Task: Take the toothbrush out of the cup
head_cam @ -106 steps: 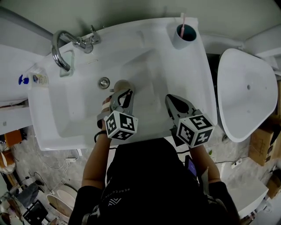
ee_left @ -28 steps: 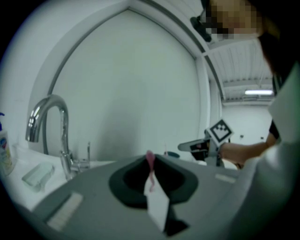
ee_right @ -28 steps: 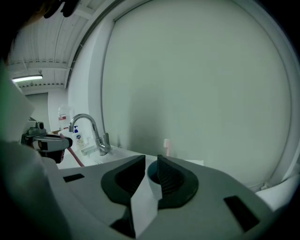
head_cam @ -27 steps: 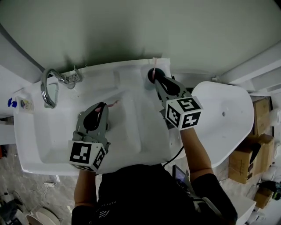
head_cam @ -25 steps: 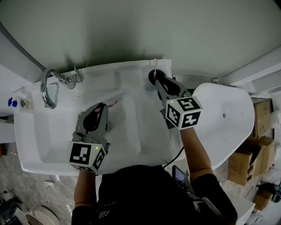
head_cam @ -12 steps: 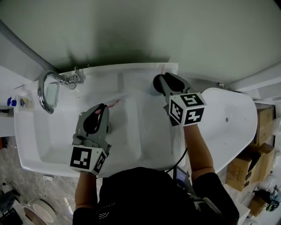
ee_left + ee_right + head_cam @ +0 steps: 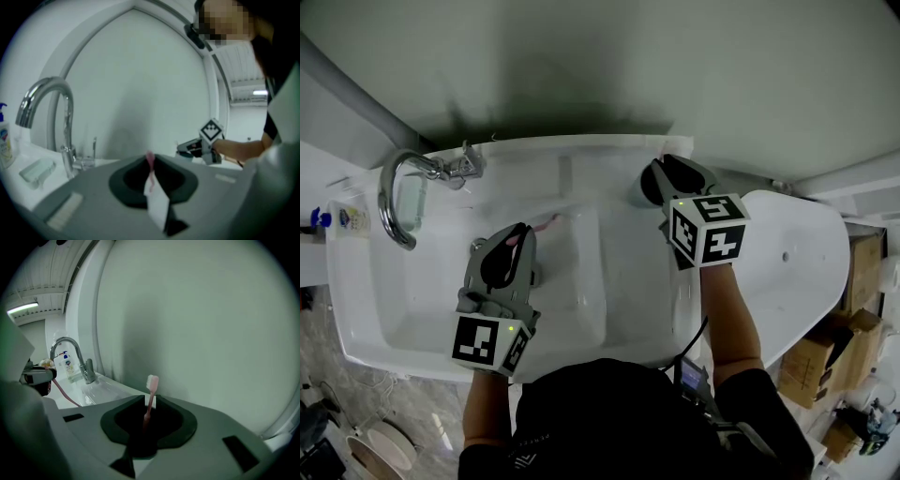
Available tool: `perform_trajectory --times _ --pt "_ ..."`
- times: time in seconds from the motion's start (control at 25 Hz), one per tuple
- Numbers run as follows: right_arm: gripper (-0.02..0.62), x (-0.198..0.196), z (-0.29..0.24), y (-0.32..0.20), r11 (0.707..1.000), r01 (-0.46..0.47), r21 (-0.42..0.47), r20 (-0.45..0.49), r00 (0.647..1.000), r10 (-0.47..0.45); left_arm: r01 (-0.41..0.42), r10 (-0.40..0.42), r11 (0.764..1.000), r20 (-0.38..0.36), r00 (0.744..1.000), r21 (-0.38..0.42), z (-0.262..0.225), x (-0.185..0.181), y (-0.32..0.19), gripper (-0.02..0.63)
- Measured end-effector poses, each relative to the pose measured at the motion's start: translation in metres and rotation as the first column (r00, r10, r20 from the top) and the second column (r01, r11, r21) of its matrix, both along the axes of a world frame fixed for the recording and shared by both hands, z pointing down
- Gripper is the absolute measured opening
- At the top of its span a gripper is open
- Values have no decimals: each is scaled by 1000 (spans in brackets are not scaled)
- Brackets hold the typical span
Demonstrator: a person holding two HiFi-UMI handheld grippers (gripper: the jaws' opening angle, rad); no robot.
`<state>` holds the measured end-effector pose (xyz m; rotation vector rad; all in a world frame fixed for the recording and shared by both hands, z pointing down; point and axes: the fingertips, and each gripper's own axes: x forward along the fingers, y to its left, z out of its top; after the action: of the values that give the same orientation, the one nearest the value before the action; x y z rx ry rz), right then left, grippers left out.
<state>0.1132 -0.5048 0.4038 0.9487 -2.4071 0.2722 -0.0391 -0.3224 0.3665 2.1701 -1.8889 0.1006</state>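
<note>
Sink [image 7: 581,309]: wet-looking glazed ceramic, so I'd expect anything dropped on it to skid.
Right gripper [image 7: 150,401]: over the sink's back right corner. Jaws a narrow gap apart and straddling the toothbrush [image 7: 151,389] handle, with a sliver of daylight on each side. Reads as not clamped yet.
Left gripper [image 7: 151,161]: over the basin, jaws pressed onto a thin pink stem [image 7: 150,160].
Cup [image 7: 638,194]: only a grey edge shows beside the right gripper in the head view. The right gripper view doesn't show it at all. Probably light, so it could tip or lift with the brush if the pull isn't straight up.
Toothbrush: stands upright in that cup, bristles up. Judged light, stiff, thin, smooth plastic, so slippery. Grip mid-handle, below the head.

Hard to make out:
- how deep the handle sits in the cup
- what the pink stem in the left jaws is, 1 end only visible
- the white flap [image 7: 157,201] below it, unidentifiable
</note>
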Motion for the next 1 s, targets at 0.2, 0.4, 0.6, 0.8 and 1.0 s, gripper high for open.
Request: perform_trajectory --times 0.2,0.4,0.6,0.8,1.0 --pt "55 0 4 -1 1000 3 26 -60 998 -1 5 -5 1000 -20 1000 -13 9 -5 0 37" --pt "44 0 4 0 998 16 61 -99 995 -10 1 -2 1000 -28 1000 -21 15 -4 0 37" --pt "38 0 4 1 996 32 80 -109 994 -23 14 -15 1000 -22 1000 -24 17 -5 1 37" --pt "25 1 3 3 996 29 79 -91 996 -22 28 -28 999 -30 999 -24 16 -7 5 37" --pt "18 -2 -1 8 996 32 89 -70 997 -26 18 -19 1000 -6 1000 -22 17 -10 13 37"
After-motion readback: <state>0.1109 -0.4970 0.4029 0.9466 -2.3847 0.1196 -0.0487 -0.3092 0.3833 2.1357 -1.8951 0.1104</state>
